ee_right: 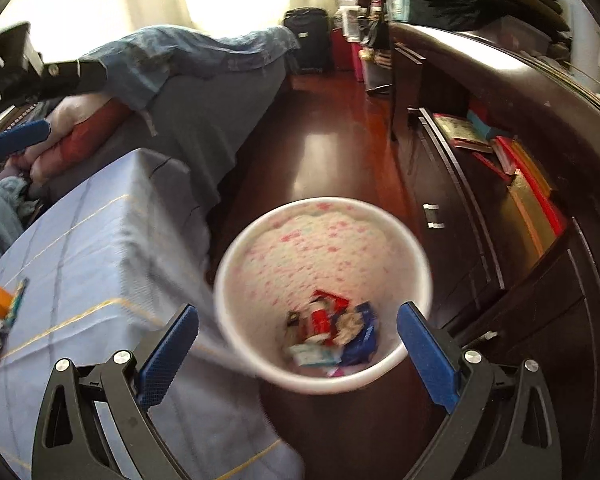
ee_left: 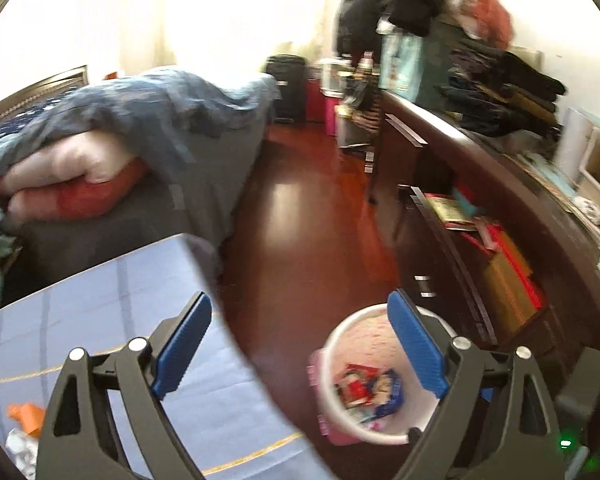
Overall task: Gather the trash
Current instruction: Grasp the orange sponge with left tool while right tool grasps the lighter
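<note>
left wrist: the left gripper (ee_left: 300,344) is seen w/ jaws spread wide, nothing between the pads. it is poised over the table (ee_left: 100,320) edge, the bin (ee_left: 328,344) on the floor just beyond and below the right-hand pad. wrappers (ee_left: 370,392) are seen piled in the bin. more trash is left on the table at lower left: an orange scrap (ee_left: 26,416) and a crumpled foil bit (ee_left: 20,450), both well apart from the jaws.

right wrist: the right gripper (ee_right: 298,340) is held above the bin (ee_right: 412,248), jaws wide & empty, the bin mouth framed between the pads. wrappers (ee_right: 332,332) are seen at the bottom. an orange scrap (ee_right: 2,300) and other bits are left at the far left of the table (ee_right: 100,240); the left gripper's blue pad (ee_right: 20,140) is glimpsed at upper left.

step in hand, as judged: a drop into the bin looks done, w/ both grippers free. next move is reckoned to call for a swing back to the table's left end, jaws kept wide, then lowered around the orange scrap.
</note>
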`<state>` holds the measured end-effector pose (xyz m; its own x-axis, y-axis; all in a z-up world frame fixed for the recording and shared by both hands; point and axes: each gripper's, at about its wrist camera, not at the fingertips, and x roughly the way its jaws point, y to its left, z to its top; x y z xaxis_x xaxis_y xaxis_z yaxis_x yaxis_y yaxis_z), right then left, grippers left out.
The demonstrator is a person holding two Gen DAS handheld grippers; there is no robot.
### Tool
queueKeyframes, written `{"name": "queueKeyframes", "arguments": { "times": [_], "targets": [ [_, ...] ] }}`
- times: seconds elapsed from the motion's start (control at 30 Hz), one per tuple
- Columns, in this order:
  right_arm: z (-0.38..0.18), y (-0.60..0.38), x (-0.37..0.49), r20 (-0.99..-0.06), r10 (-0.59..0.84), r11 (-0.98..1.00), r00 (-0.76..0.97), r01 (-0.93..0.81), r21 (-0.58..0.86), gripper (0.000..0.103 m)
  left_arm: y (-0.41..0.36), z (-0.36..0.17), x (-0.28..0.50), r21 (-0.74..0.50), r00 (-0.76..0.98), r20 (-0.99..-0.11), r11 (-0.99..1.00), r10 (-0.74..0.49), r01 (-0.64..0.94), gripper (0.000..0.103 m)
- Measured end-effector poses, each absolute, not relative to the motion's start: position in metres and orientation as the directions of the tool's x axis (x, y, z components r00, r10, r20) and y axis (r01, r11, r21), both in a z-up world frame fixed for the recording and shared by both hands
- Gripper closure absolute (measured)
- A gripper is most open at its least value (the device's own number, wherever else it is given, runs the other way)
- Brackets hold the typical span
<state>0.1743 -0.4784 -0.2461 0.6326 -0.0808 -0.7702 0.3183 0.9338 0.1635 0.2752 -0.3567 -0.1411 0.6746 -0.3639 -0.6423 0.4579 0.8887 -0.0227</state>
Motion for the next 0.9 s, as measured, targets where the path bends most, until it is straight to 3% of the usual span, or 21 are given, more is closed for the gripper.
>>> {"name": "queueKeyframes", "arguments": {
  "times": [0.3, 0.6, 0.67, 0.9],
  "targets": [
    [-0.224, -0.395, 0.176, -0.76, 0.059, 0.978, 0.648, 0.114, 0.173, 0.004, -0.245, -0.15, 0.286, 0.059, 0.728, -0.678, 0.979, -0.105, 0.197, 0.009],
    [-0.22, -0.323, 0.182, -0.765, 0.154, 0.986, 0.625, -0.045, 0.162, 0.004, -0.119, -0.189, 0.305, 0.058, 0.623, -0.776, 0.995, 0.098, -0.084, 0.011],
    [-0.218, -0.312, 0.182, -0.765, 0.164, 0.985, 0.623, -0.068, 0.156, 0.004, -0.104, -0.201, 0.309, 0.05, 0.599, -0.794, 0.993, 0.107, -0.111, 0.015],
    [-0.21, -0.277, 0.184, -0.762, 0.179, 0.984, 0.622, -0.125, 0.13, 0.004, -0.078, -0.233, 0.321, -0.01, 0.528, -0.846, 0.99, 0.067, -0.143, 0.047]
  ]
}}
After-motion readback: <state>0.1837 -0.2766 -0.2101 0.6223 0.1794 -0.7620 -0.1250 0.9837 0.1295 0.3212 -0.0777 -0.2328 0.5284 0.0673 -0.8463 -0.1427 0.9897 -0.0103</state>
